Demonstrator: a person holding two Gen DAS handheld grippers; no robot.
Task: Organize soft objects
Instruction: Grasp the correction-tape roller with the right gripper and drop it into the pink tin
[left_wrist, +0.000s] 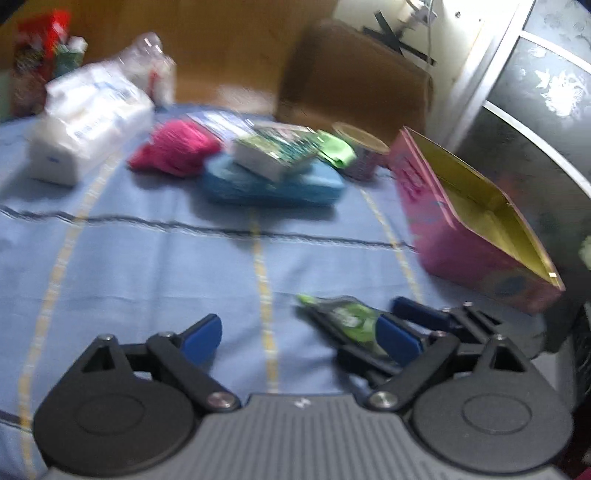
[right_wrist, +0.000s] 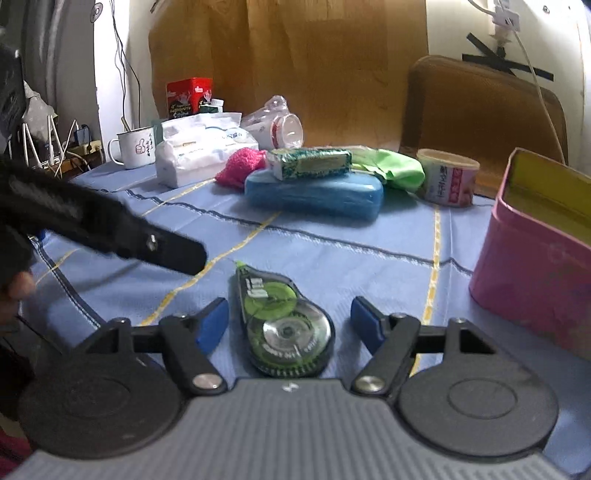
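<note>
Green and clear plastic correction tape roller (right_wrist: 282, 321) lies flat on the blue cloth-covered table (right_wrist: 332, 251), closest to the right camera. The right gripper (right_wrist: 288, 325) has its two blue fingertips on either side of the roller. They stand apart and do not touch it, so nothing is held yet.

The left gripper (left_wrist: 303, 332) has its fingertips wide apart too, with only cloth between them. In its own blurry view, the right gripper shows just beside its right fingertip, around the same roller (left_wrist: 343, 317).

Farther back sits a small pile. A fuzzy pink cloth (right_wrist: 240, 168) lies next to a long blue case (right_wrist: 314, 195). A green and white wrapped packet (right_wrist: 308, 162) rests on top of the case, and a light green cloth (right_wrist: 391, 166) lies beside it. A white soft tissue pack (right_wrist: 199, 151) stands to the left of the pile. An open pink tin box with a yellow inside (right_wrist: 535, 258) stands on the right and looks empty, as far as can be seen.

The step in hand seems to be picking up the roller. Next, the right fingertips need to close gently on its sides, then lift. The box is probably where things go, but that is only a guess.
</note>
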